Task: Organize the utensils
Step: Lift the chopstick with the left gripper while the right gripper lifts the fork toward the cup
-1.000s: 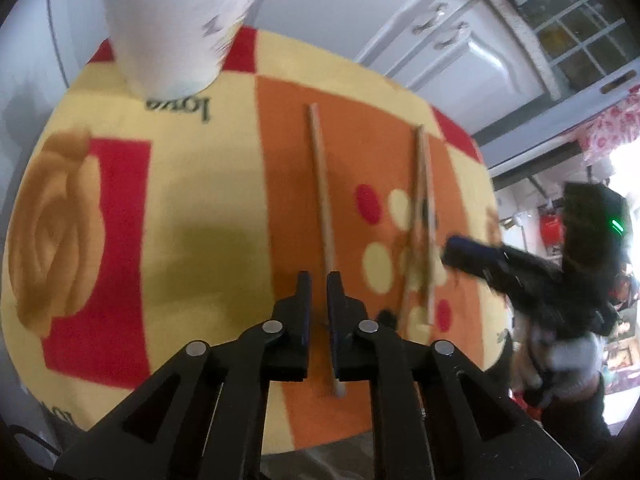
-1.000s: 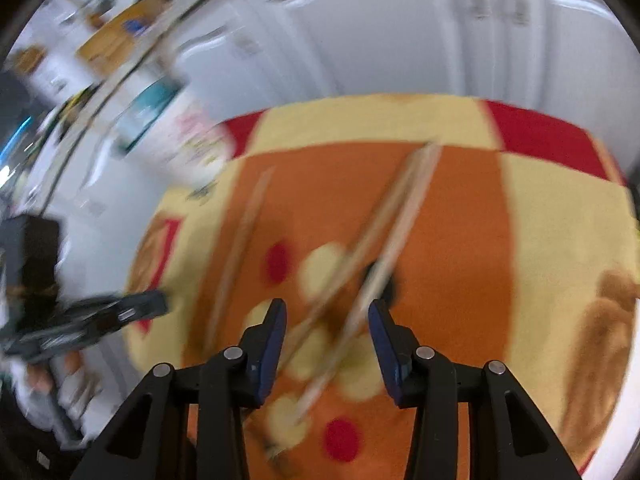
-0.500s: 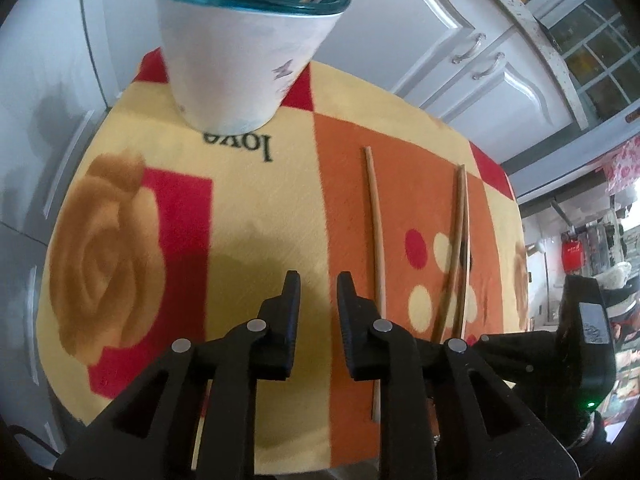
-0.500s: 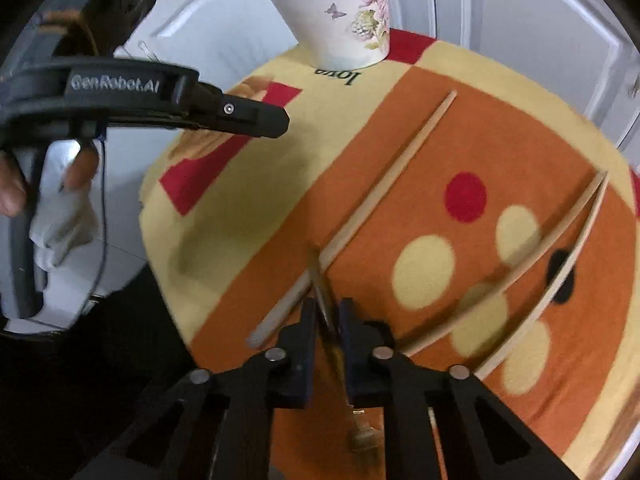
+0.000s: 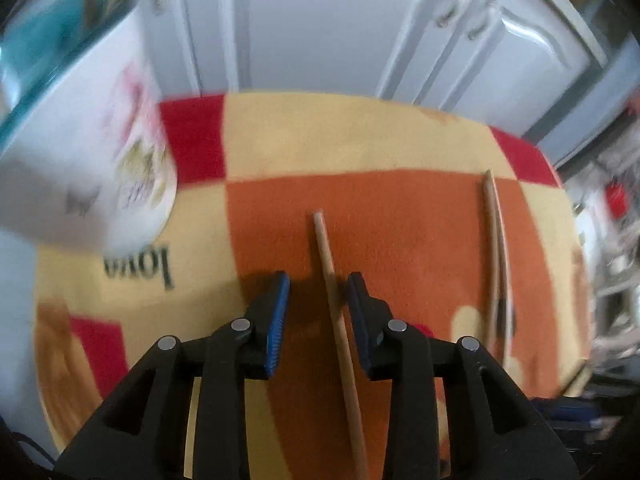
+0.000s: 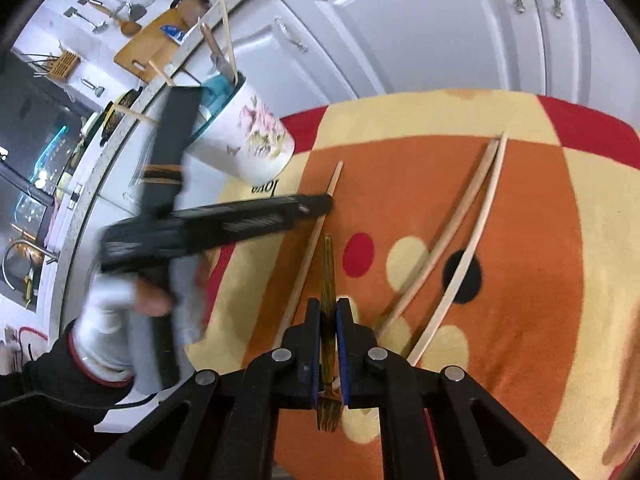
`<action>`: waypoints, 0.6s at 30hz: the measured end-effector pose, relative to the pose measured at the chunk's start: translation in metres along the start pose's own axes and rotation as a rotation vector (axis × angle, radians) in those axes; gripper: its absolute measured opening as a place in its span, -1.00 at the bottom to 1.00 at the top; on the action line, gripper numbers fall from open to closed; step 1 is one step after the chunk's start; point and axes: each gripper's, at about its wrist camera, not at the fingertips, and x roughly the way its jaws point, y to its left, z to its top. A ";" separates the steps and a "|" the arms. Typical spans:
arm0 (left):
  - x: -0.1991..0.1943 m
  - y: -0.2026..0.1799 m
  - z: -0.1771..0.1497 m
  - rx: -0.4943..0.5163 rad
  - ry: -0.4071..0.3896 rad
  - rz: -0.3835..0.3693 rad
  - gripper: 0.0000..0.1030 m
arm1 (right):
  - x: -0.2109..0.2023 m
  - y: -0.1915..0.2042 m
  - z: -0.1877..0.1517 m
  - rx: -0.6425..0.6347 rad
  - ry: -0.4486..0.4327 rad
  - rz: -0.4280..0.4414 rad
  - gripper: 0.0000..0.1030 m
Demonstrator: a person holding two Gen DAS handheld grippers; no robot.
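My left gripper (image 5: pixel 318 296) points down at the patterned cloth, and its jaws are opening. A single wooden chopstick (image 5: pixel 326 248) lies between the fingers, and the pads do not touch it. In the right wrist view the left gripper (image 6: pixel 320 204) reaches in from the left over that chopstick (image 6: pixel 310 248). My right gripper (image 6: pixel 328 312) is shut on a dark golden fork (image 6: pixel 328 264), handle pointing away and tines near the camera. A pair of chopsticks (image 6: pixel 468 216) lies to the right on the orange patch. The flowered utensil cup (image 6: pixel 248 140) stands at the back left.
The cloth (image 5: pixel 400 140) in red, yellow and orange covers a small round table that drops off at the near and side edges. White cabinet doors (image 5: pixel 320 20) stand close behind. The cup (image 5: pixel 80 140) looms near my left gripper. A person's gloved hand (image 6: pixel 112 304) holds the left gripper.
My left gripper shifted sideways along the cloth and widened its jaws, which now straddle the single chopstick. My right gripper went from open over the chopstick pair to shut on the fork.
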 end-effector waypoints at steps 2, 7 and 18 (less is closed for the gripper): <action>-0.001 0.000 -0.002 0.033 -0.002 -0.038 -0.89 | -0.007 0.004 0.003 -0.002 -0.014 0.005 -0.87; -0.026 0.032 -0.015 -0.080 -0.027 -0.179 -0.92 | -0.015 0.014 0.012 -0.017 -0.045 0.005 -0.87; -0.160 0.085 -0.045 -0.129 -0.291 -0.260 -0.92 | -0.039 0.052 0.031 -0.111 -0.113 -0.010 -0.87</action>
